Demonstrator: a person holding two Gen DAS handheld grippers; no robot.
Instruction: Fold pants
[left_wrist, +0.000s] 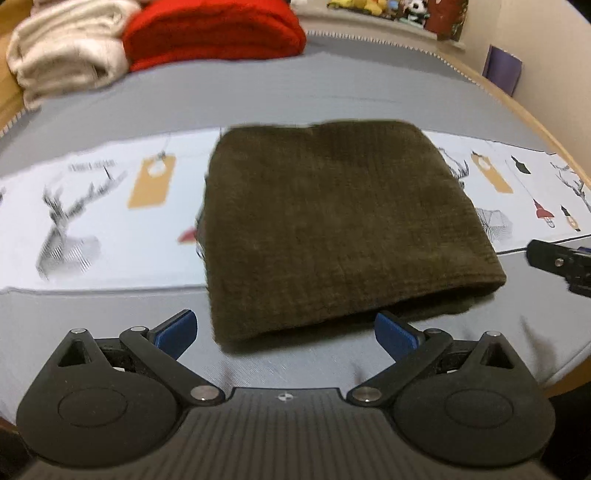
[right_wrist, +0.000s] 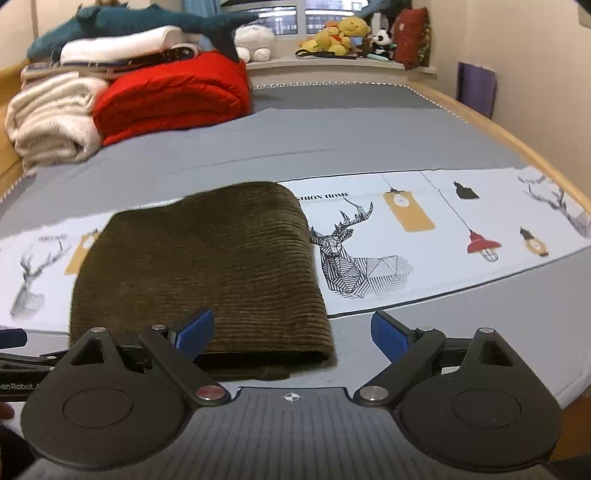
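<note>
A: Left side: what does the left gripper (left_wrist: 284, 332) show?
B: Jaws spread wide, nothing between the blue pads (left_wrist: 177, 329); the folded brown pants (left_wrist: 332, 221) lie just beyond them on the grey bed (left_wrist: 110, 110), across its white printed band (left_wrist: 110, 206).
A: And the right gripper (right_wrist: 291, 334)?
B: Likewise wide open and empty-handed; its left pad overlaps the pants' near edge in view, contact uncertain. Red blanket (right_wrist: 173, 96) and cream blanket (right_wrist: 51, 118) sit well apart, at the back left.
</note>
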